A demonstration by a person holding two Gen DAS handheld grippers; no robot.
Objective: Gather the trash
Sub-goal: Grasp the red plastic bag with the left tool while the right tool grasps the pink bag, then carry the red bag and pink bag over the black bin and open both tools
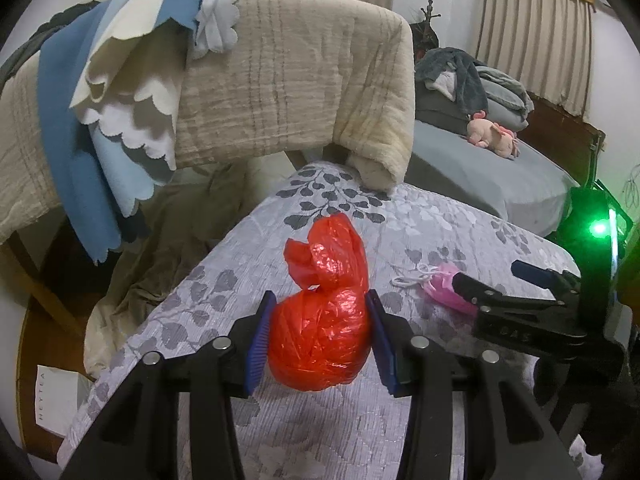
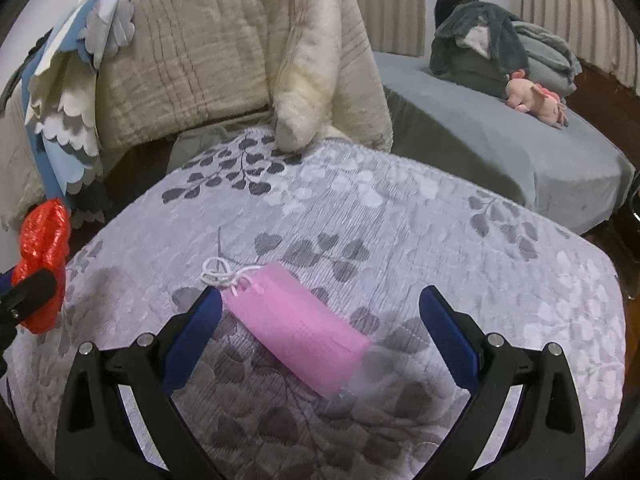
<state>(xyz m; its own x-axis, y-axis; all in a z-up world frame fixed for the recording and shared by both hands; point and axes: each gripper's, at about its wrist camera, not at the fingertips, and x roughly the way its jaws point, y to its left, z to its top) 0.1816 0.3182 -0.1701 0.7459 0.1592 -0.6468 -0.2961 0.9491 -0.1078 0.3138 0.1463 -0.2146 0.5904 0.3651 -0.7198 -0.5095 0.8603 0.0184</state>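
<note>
Red bag: red plastic, knotted at the top, sits squeezed in your left claw; the bag has both blue pads pressed into its sides, over the quilt.
Left claw: narrowed onto that bag and holding it; in the right view it shows at the left edge, bag in it.
Pink mask: a folded pink mask with white ear loops lies flat on the leaf-print quilt, between the fingers of your right claw but touched by neither.
Right claw: spread wide, nothing in it, pointing down at the mask.
Progress: one piece of trash looks secured, the mask is not yet picked up; no bin or trash sack shows in either view, so both pieces probably remain to be dropped somewhere.
Next: likely lower the right claw around the mask and close; thin cloth on a soft quilt may slip or drag fabric with it.
Farther back: a cream blanket drapes over a rail; beyond it a grey bed with a pink plush toy.
</note>
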